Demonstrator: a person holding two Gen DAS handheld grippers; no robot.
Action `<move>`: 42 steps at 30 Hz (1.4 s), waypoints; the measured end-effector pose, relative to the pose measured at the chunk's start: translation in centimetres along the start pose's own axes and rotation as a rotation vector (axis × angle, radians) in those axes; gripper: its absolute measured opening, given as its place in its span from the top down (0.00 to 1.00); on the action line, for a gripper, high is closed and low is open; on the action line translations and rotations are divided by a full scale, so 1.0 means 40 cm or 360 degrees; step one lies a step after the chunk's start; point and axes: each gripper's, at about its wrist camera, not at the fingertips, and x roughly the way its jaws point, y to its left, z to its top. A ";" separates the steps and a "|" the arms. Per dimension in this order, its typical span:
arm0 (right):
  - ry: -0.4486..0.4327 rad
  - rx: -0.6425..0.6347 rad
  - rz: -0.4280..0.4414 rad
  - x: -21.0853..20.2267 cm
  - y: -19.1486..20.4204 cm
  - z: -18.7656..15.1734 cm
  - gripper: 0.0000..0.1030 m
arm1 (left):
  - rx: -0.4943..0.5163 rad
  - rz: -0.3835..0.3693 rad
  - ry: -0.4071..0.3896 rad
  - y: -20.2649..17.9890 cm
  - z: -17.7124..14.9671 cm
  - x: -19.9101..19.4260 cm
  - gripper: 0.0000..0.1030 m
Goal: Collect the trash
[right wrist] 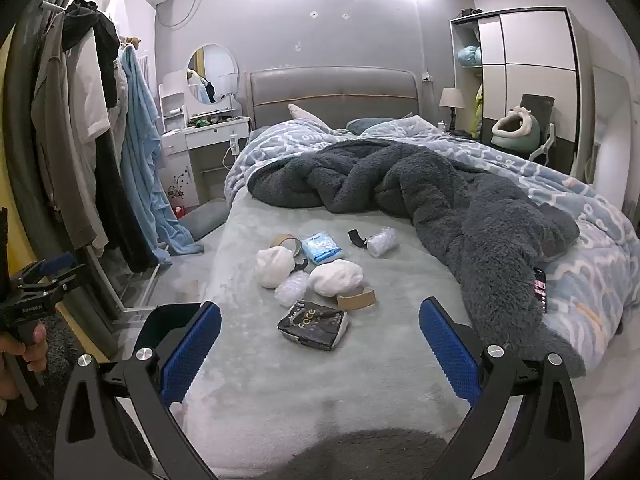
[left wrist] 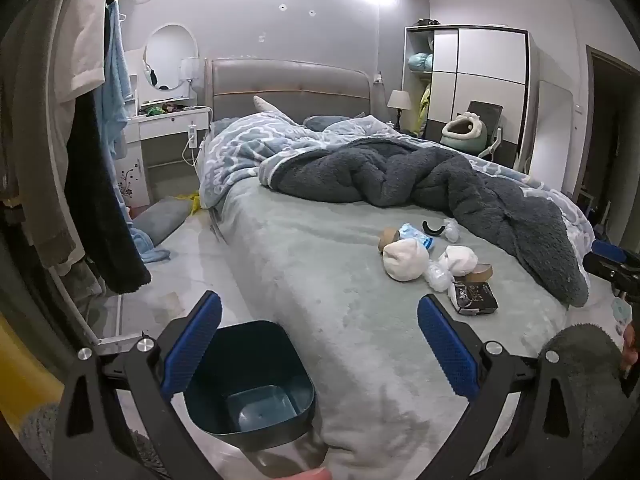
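Note:
Trash lies in a loose pile on the green bed sheet [right wrist: 280, 384]: a black "face" packet [right wrist: 314, 324], two white crumpled wads [right wrist: 275, 266] [right wrist: 337, 277], a cardboard tape ring [right wrist: 357, 298], bubble wrap [right wrist: 292, 288], a blue tissue pack [right wrist: 320, 246] and a black curved piece [right wrist: 356, 237]. The pile also shows in the left wrist view [left wrist: 436, 260]. A dark teal bin [left wrist: 248, 380] stands on the floor by the bed corner. My left gripper [left wrist: 320, 348] is open and empty above the bin and the bed corner. My right gripper [right wrist: 320, 350] is open and empty, just short of the black packet.
A dark grey fleece blanket [right wrist: 420, 192] and a blue patterned duvet [right wrist: 580, 248] cover the bed's right half. A clothes rack [right wrist: 100, 140] with hanging garments stands left of the bed. A white dresser [right wrist: 208, 136], a wardrobe [right wrist: 528, 72] and a phone [right wrist: 540, 288] are also in view.

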 end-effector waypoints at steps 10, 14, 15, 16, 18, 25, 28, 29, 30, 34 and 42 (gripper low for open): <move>-0.0005 -0.0008 -0.0004 0.000 0.002 0.000 0.03 | -0.0020 -0.0003 0.0001 0.021 0.003 -0.004 0.03; -0.0006 -0.0010 -0.0002 0.001 0.003 0.000 0.03 | -0.0019 0.0000 -0.0002 0.018 0.002 -0.005 0.03; -0.0004 -0.0010 -0.0002 0.002 0.003 0.000 0.03 | -0.0019 0.0002 -0.0001 0.021 0.002 -0.006 0.03; -0.0005 -0.0010 -0.0002 0.002 0.004 0.000 0.03 | -0.0024 0.0002 0.0000 0.033 0.008 -0.002 0.03; -0.0002 -0.0006 -0.0001 0.002 0.003 0.000 0.03 | -0.0023 0.0005 0.0000 0.034 0.009 -0.002 0.03; 0.0001 -0.0008 -0.0002 0.002 0.004 0.000 0.03 | -0.0029 0.0007 0.0002 0.032 0.011 0.004 0.03; 0.0001 -0.0010 -0.0003 0.000 0.005 0.000 0.03 | -0.0042 0.0020 -0.0003 0.037 0.015 -0.003 0.03; 0.0002 -0.0010 -0.0003 0.000 0.005 0.000 0.03 | -0.0041 0.0018 -0.0004 0.037 0.015 -0.003 0.03; 0.0001 -0.0011 -0.0003 0.000 0.005 0.000 0.03 | -0.0040 0.0018 -0.0004 0.037 0.015 -0.003 0.03; 0.0001 -0.0011 -0.0004 -0.004 0.005 0.001 0.03 | -0.0038 0.0019 -0.0004 0.038 0.015 -0.004 0.03; 0.0000 -0.0016 -0.0005 0.000 0.010 0.000 0.03 | -0.0038 0.0016 -0.0003 0.038 0.014 -0.004 0.03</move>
